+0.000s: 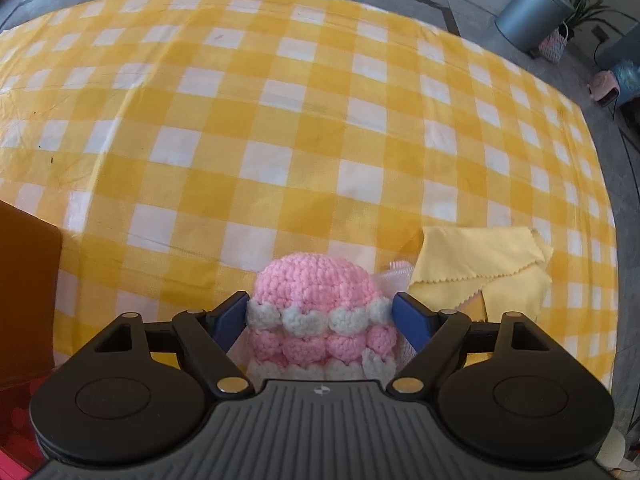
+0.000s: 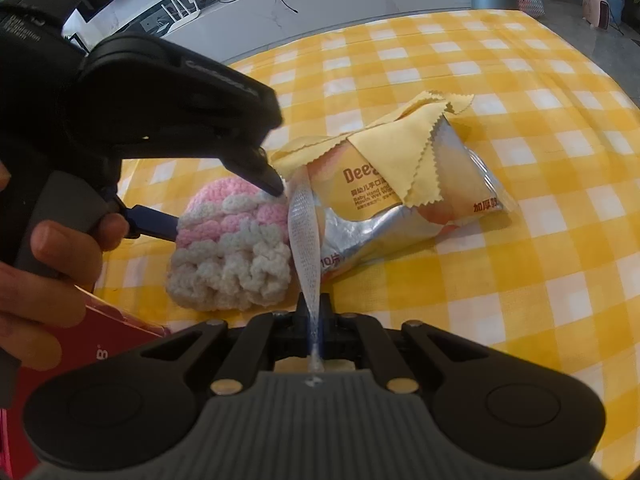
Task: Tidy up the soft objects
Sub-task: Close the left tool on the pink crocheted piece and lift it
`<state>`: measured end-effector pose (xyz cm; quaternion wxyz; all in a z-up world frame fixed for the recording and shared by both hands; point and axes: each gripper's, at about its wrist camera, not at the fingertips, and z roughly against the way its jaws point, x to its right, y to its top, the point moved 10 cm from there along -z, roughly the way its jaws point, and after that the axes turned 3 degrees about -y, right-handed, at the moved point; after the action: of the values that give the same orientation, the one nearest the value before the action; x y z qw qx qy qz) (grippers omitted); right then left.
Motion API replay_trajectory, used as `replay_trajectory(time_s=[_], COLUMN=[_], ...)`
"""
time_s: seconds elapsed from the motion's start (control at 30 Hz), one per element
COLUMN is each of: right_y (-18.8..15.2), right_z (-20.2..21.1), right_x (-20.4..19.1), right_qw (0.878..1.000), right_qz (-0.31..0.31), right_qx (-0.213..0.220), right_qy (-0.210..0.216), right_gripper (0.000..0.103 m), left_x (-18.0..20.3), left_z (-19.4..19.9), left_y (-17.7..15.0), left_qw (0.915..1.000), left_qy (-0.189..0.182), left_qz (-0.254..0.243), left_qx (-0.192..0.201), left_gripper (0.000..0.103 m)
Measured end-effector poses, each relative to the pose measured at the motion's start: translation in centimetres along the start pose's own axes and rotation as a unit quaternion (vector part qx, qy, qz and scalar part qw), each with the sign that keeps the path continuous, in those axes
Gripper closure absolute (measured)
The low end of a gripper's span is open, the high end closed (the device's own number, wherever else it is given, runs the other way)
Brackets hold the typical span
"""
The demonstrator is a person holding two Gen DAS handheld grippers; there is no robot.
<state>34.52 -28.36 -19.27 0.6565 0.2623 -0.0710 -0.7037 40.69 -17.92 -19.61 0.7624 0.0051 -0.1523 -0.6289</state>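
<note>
A pink and white crochet piece (image 1: 320,300) lies on the yellow checked tablecloth (image 1: 280,140). My left gripper (image 1: 320,312) points down over it, jaws wide, a blue pad on each side of the crochet and no squeeze showing. In the right wrist view the crochet piece (image 2: 232,248) sits between the left gripper's (image 2: 226,214) fingers. My right gripper (image 2: 314,308) is shut on a white mesh ribbon (image 2: 306,236) that rises from its jaws toward the crochet's far side. A yellow cloth (image 2: 400,148) lies folded on a wet wipes pack (image 2: 400,220).
A red box (image 2: 100,344) stands at the near left, beside the hand (image 2: 48,248) that holds the left gripper. The yellow cloth (image 1: 480,264) lies just right of the crochet. Past the table's far right edge stand a grey bin (image 1: 532,8) and a small basket (image 1: 556,44).
</note>
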Motion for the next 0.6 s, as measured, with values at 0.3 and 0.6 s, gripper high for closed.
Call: replay_trajectory(time_s=[0.3,0.6], right_y=[0.0,0.1], right_z=[-0.1,-0.1], right_x=[0.0,0.1], right_qw=[1.000,1.000], right_qz=[0.001,0.000], right_qx=[0.001,0.001], right_qy=[0.000,0.001], right_gripper=[0.103,0.103], left_x=[1.0,2.6], left_z=[-0.8,1.4], left_y=[-1.3,-2.4], left_qw=[0.9966,0.9922], left_qy=[0.041,0.020], left_qz=[-0.072,-0.109], left_qx=[0.003,0.058], left_gripper=[0.013,0.048])
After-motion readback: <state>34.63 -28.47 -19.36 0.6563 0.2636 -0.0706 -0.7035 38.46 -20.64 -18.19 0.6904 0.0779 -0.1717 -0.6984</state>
